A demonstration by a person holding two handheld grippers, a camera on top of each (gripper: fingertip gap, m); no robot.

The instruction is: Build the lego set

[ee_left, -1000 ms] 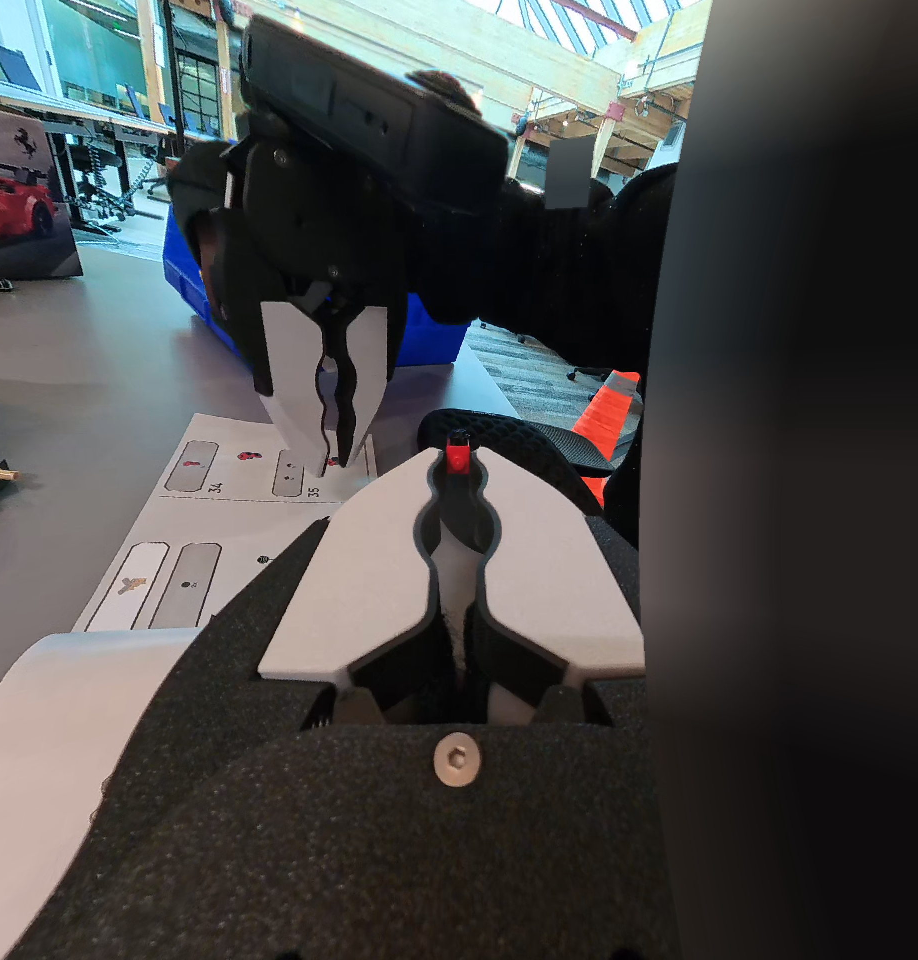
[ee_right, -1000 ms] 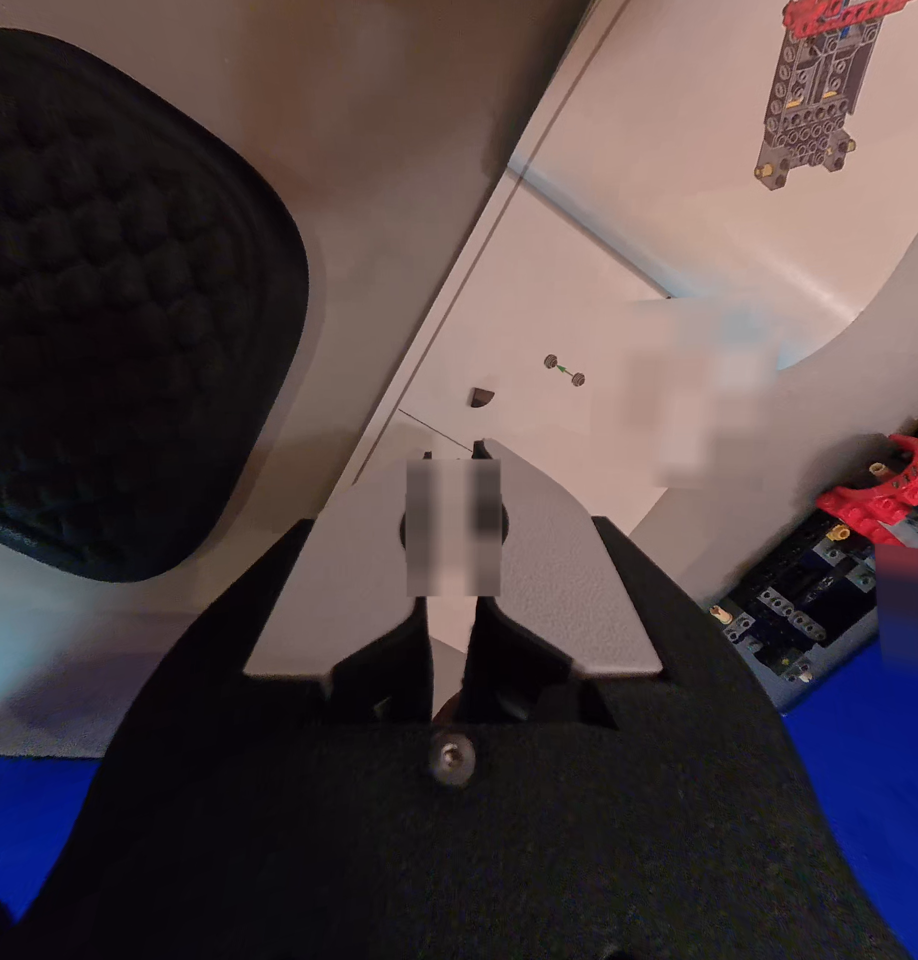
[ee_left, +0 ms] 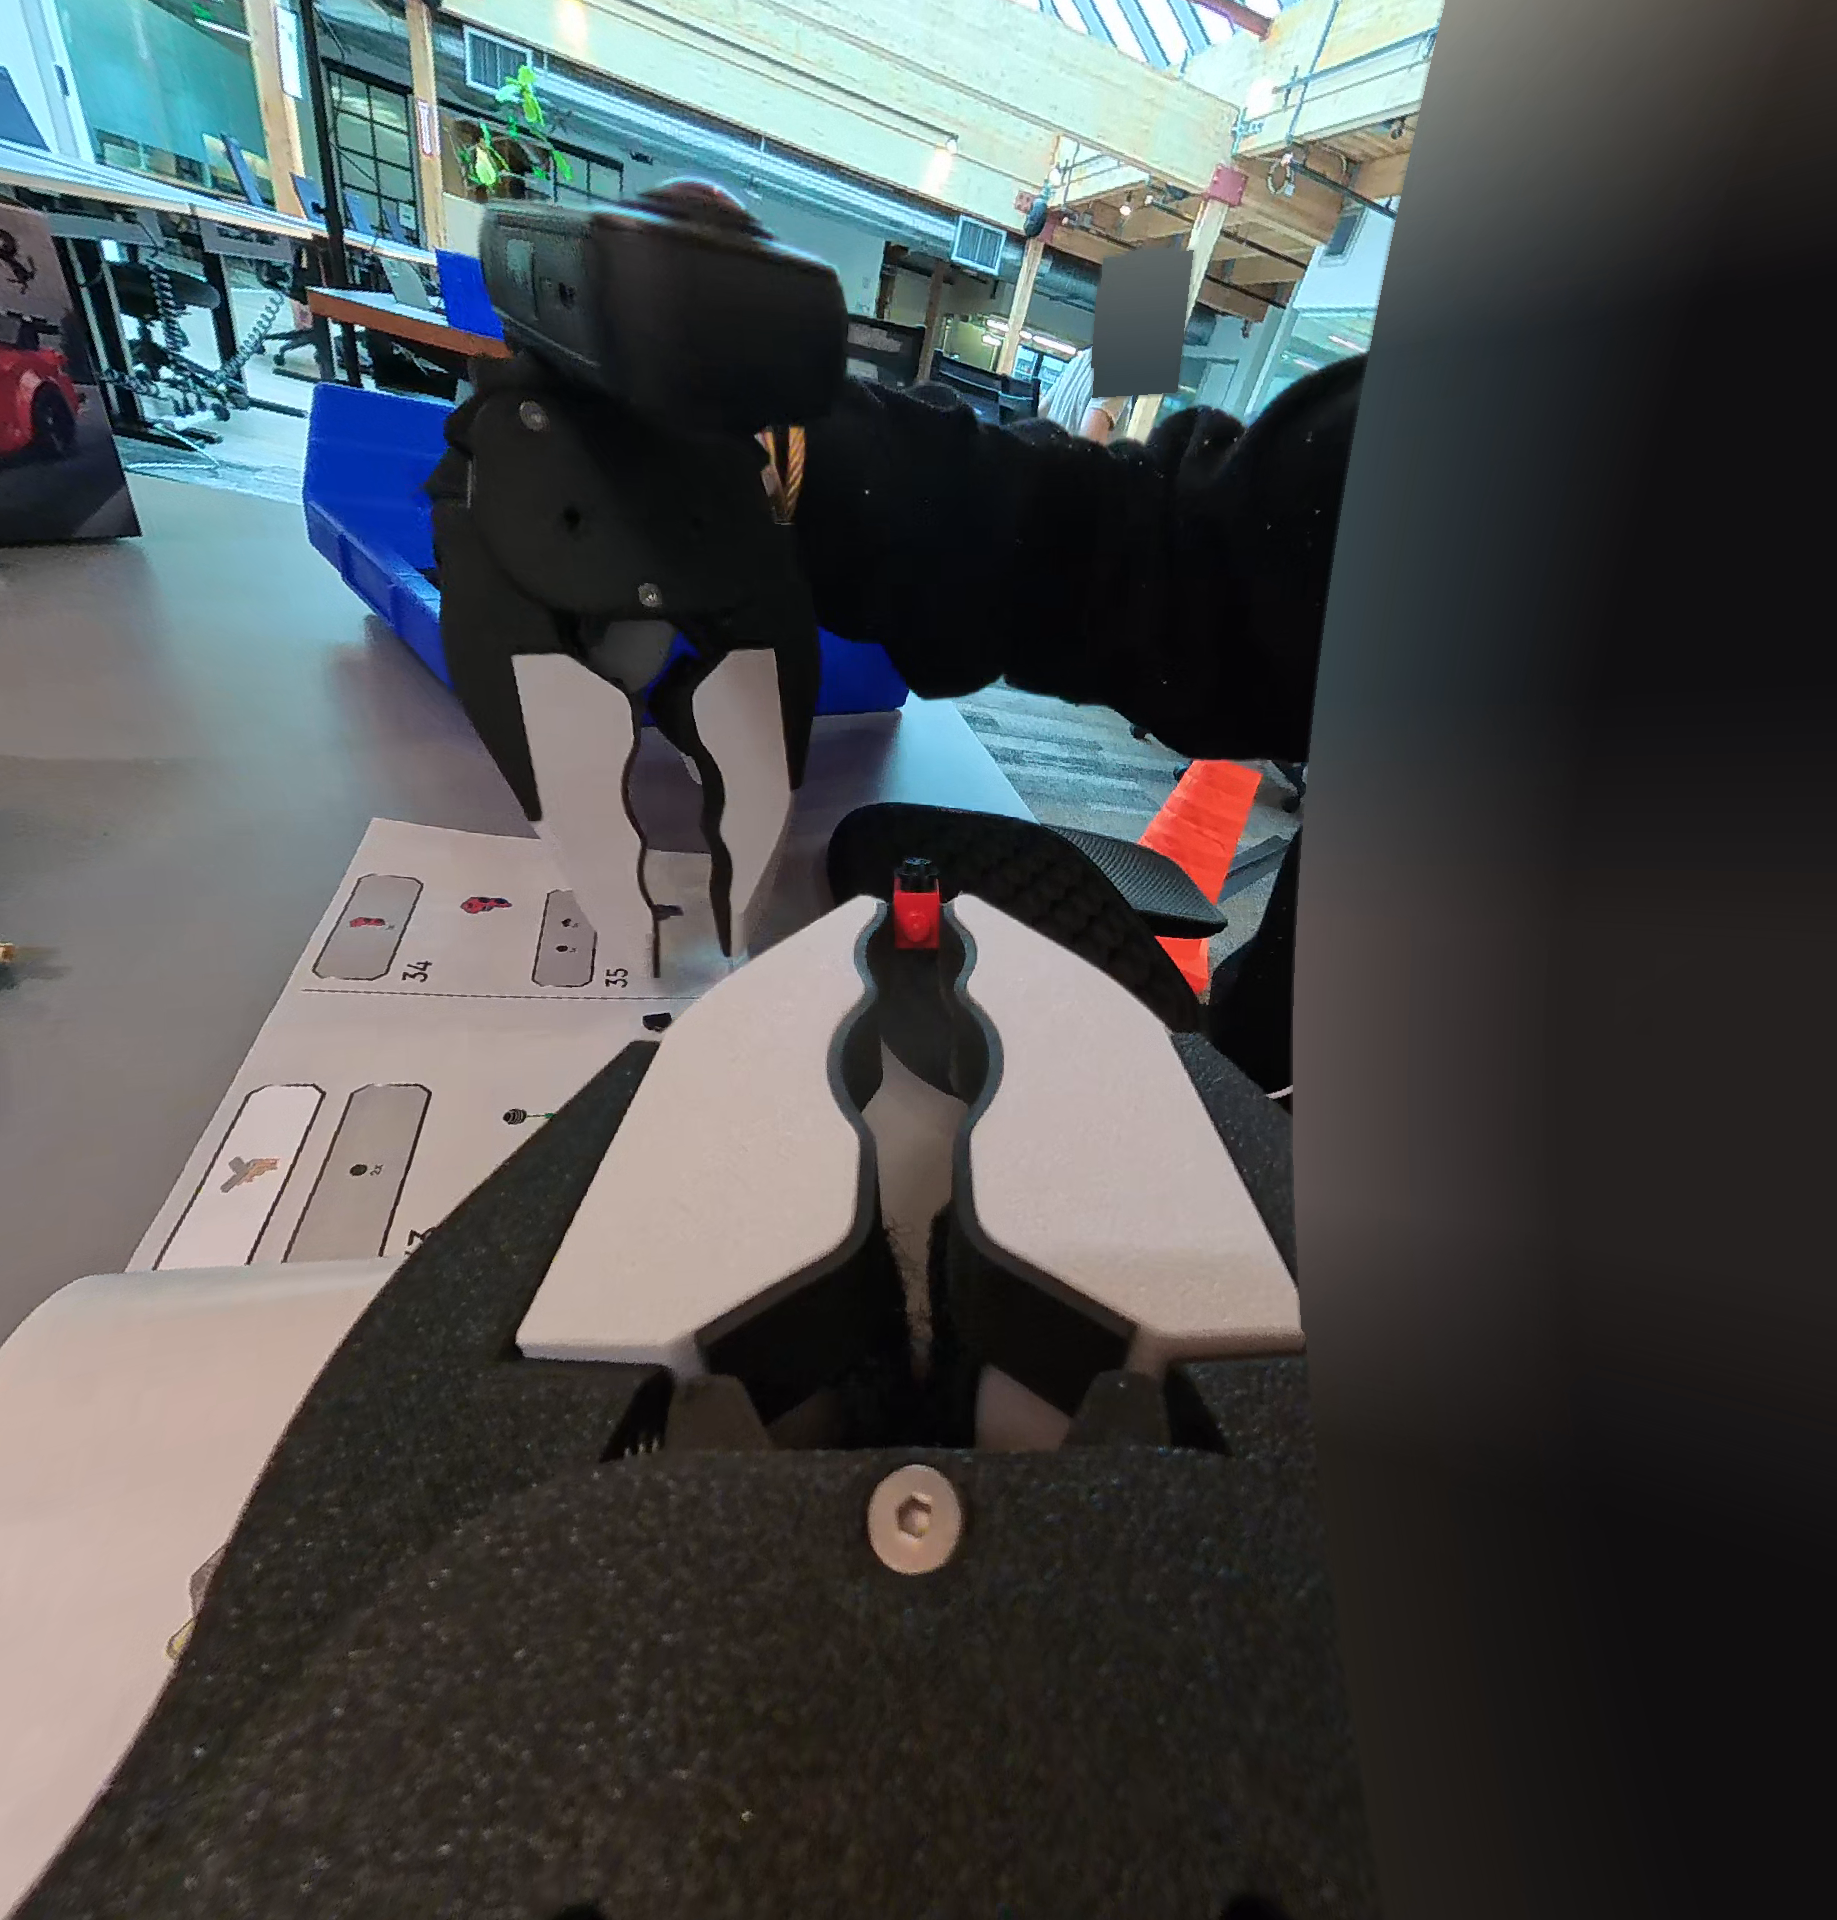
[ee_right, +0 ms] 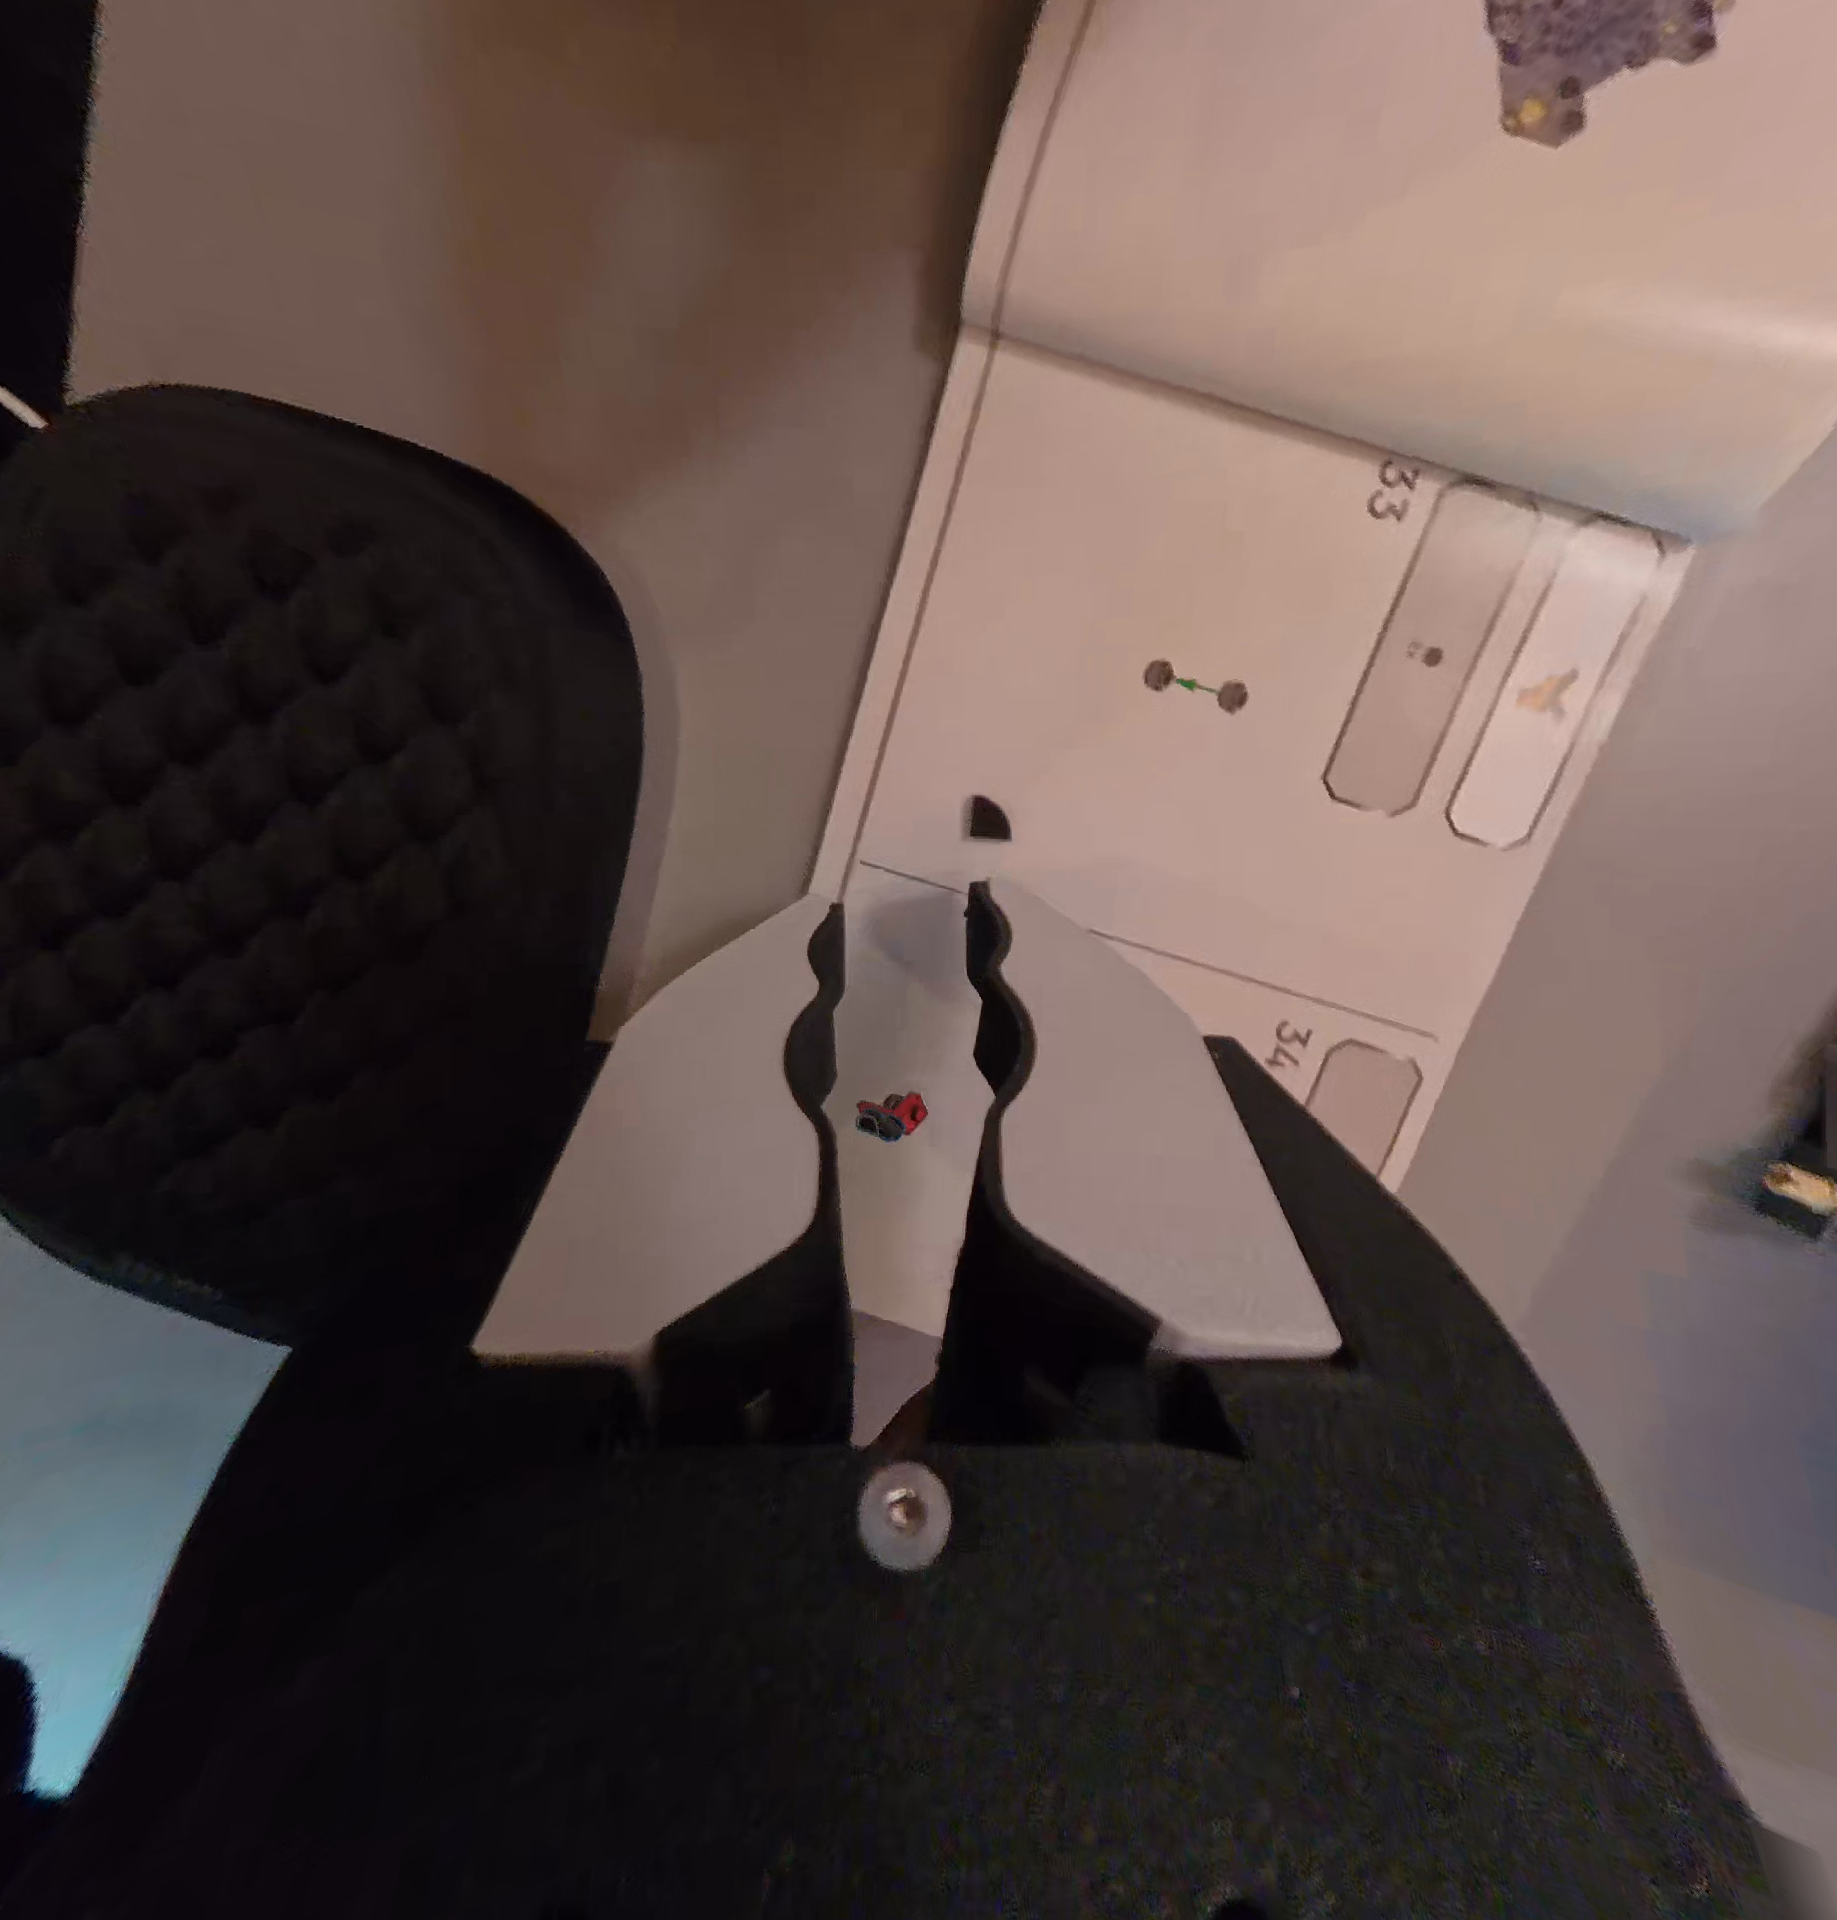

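While your left gripper (ee_left: 916,920) pinches the small red brick (ee_left: 914,921) at its very fingertips, the brick stands upright, its black stud pointing up and away from you, its short long axis running along the fingers. The jaws are closed on it, with only the tip gap filled.

Your right gripper (ee_left: 688,940) hangs point-down over the instruction booklet (ee_left: 446,1029), left of and beyond the left one. Its jaws stand parted with nothing between them, tips just above the page. In the right wrist view a small black rounded piece (ee_right: 987,821) lies on the paper just beyond the fingertips (ee_right: 981,904).

The booklet's right edge runs close to the table (ee_left: 166,727) edge, and a black mesh chair arm (ee_left: 1039,894) sits just past it, so room on that side is tight. To the left the grey table is open. A blue bin (ee_left: 374,520) stands behind the right gripper, and a box with a red car (ee_left: 20,395) sits far left. A partly built grey assembly (ee_right: 1818,1205) shows blurred at the right of the right wrist view.

The page carries numbered step panels with part pictures; the box shows a horse emblem.
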